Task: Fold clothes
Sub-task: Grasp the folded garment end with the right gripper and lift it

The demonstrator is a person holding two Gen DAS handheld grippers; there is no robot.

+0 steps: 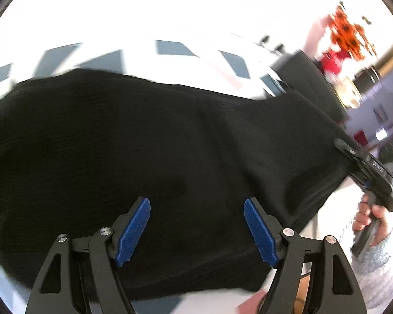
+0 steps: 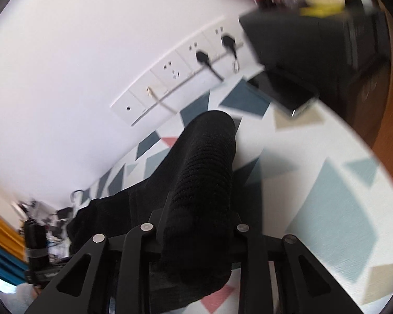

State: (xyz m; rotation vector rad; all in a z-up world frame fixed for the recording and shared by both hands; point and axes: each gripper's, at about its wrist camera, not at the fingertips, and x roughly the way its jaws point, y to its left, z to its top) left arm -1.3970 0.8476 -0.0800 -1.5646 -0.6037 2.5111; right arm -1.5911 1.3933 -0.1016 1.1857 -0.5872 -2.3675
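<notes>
Blue pads [image 1: 133,231] on the left gripper [image 1: 196,231] sat closest to the left wrist camera, and they stood wide apart with nothing pinched between them. Right past them, and under them, lay the black sweater [image 1: 149,136]. It filled most of that view and spread over the bench [image 1: 180,48], which had a cloth with grey and pink shapes.

The sweater's long way ran sideways across the front of the left gripper, from far on its left to far on its right. At the right end, the cloth was pulled tight up into the right gripper [image 1: 364,164], with a hand [image 1: 366,214] holding its handle.

From the right wrist camera, the right gripper [image 2: 196,225] was closed on a thick bunch of the sweater [image 2: 204,172]. A knit part, maybe a sleeve, stuck out straight ahead of it, toward the wall sockets [image 2: 170,72]. The rest of the sweater trailed off to the gripper's left.

So the right hand had one end already. The left gripper was nearer the middle and the loose side. It probably needed to reach down into the cloth just in front of it and close, so both hands could lift and fold along that sideways line.
</notes>
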